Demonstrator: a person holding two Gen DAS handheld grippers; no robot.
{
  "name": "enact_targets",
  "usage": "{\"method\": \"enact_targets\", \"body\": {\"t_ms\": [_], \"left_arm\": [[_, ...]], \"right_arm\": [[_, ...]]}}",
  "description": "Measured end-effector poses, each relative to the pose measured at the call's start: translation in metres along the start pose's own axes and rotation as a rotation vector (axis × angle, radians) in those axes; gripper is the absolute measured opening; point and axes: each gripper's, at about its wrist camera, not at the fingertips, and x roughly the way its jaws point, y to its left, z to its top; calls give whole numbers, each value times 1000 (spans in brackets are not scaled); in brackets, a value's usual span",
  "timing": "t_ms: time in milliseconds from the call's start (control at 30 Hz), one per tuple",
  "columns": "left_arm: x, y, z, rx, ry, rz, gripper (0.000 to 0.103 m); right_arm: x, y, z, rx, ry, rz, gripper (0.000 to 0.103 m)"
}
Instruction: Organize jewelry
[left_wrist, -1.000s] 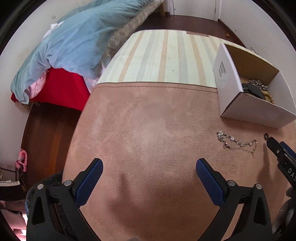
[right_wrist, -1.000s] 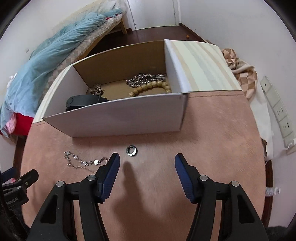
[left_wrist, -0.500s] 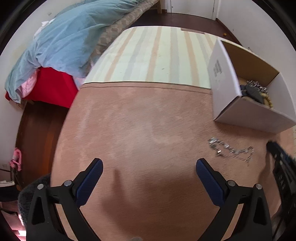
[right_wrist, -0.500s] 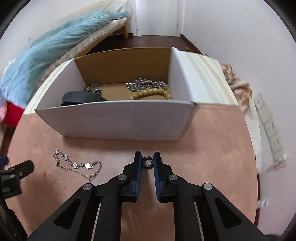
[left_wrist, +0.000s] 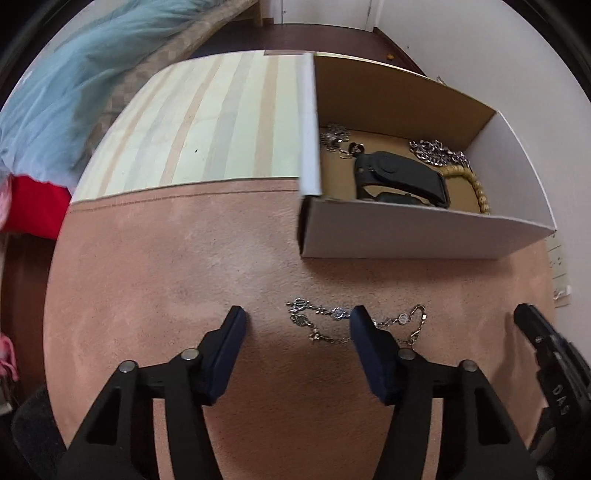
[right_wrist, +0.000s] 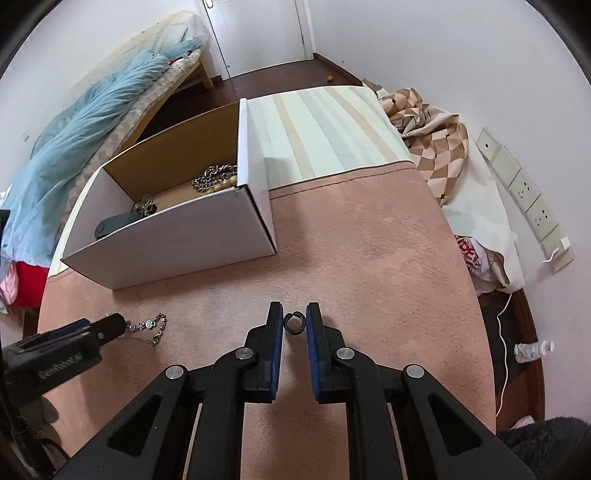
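Observation:
A thin silver chain bracelet lies on the pink suede surface, right in front of my open left gripper, partly behind its right finger. It also shows in the right wrist view. My right gripper is shut on a small dark ring, held above the surface. A white cardboard box stands behind, holding a black case, a silver chain and a beaded bracelet. The box also shows in the right wrist view.
A striped mat lies behind the pink surface. A bed with a blue duvet is at the left. A checked cloth and wall sockets are at the right.
My right gripper closed on the ring and lifted it, swinging right. My left gripper moved right and forward, up to the silver bracelet, still open.

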Motion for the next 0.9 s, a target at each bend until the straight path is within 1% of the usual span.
{"method": "enact_targets", "body": {"t_ms": [33,100,167,200,333,467,567,600,667,900], "left_arm": [[-1,-4,-1,13,-12,-21,38],[-3,-12,-3,31,-17,-50,16],[-5,-15,-5,37,-26,-53,14],[-6,-15,-6,32,-30,-61,10],[-21,-4,-11,-3,-72,-74,10],[-53,12,-16,-28,-124,-112,10],[-74,22,-16,-41,-149,-145,10],[-76,30,-12,-41,-151,-152,10],[-90,34,-12,-43,-168,-169,10],[-131,37,-5,-20,-220,-220,10]], "right_arm": [[0,-1,0,0,0,-4,13],[-1,-3,0,7,0,-1,13],[-3,-4,1,7,-3,-2,13],[-4,-4,1,10,-4,1,13],[-13,-5,2,16,-17,16,13],[-28,-4,2,19,-34,52,13],[-40,-1,3,21,-47,83,13],[-45,0,4,22,-51,95,13],[-52,2,5,27,-57,115,13],[-82,9,22,29,-90,181,13]]}}
